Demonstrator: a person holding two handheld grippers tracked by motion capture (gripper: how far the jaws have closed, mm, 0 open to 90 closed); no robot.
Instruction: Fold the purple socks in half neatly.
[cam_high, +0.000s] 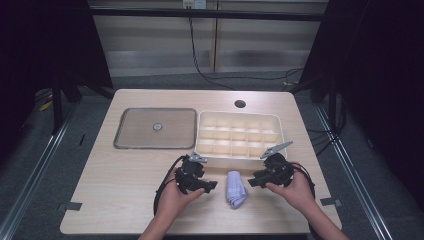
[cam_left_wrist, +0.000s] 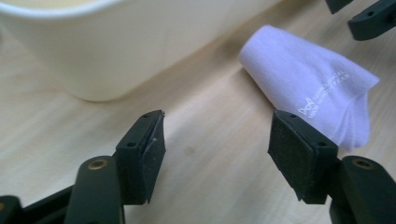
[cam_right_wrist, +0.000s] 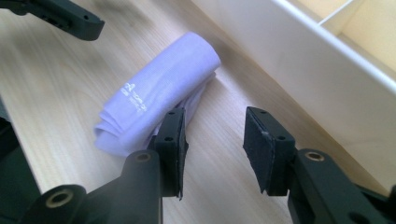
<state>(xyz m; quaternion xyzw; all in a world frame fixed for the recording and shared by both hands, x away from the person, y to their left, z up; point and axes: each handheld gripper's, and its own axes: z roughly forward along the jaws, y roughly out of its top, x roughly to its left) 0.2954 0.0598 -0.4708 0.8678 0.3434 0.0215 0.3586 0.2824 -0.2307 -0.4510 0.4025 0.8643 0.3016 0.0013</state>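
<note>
While both hand-held grippers gape empty, the compartment box (cam_high: 240, 134) walls off the rolled cloth (cam_high: 235, 188).

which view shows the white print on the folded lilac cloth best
The left gripper view: the folded lilac cloth lies close, its white print facing the camera. The right gripper view shows the print smaller and at an angle. In the high view the cloth is too small to show any.

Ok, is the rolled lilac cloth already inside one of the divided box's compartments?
No, the lilac cloth lies on the table in front of the divided box, between the two grippers.
</note>
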